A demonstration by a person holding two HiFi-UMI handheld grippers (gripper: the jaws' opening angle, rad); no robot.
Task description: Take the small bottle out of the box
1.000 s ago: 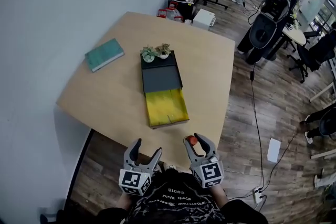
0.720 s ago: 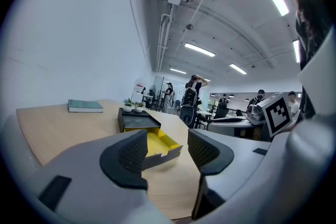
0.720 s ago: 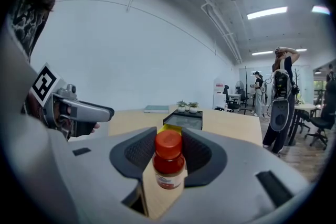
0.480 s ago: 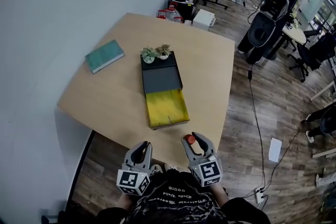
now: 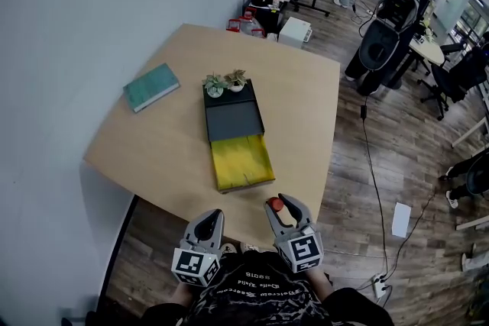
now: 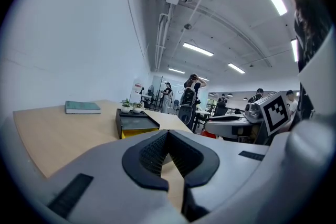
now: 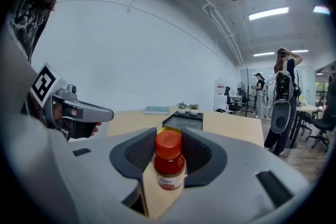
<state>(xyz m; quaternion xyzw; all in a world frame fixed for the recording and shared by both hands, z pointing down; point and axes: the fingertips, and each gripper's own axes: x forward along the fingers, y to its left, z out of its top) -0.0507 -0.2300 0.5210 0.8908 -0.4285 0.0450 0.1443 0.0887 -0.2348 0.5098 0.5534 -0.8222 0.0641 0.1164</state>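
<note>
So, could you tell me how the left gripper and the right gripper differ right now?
The left gripper is shut and empty; the right gripper has its jaws apart, gripping a red-capped small bottle. Both hang just off the table's near edge, each carrying a marker cube.

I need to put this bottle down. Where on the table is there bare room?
Bare: the right side of the table between the box and the right edge, and the near left stretch between the book and the yellow drawer. Crowded: the middle line, where plants, box and drawer stand in a row.
</note>
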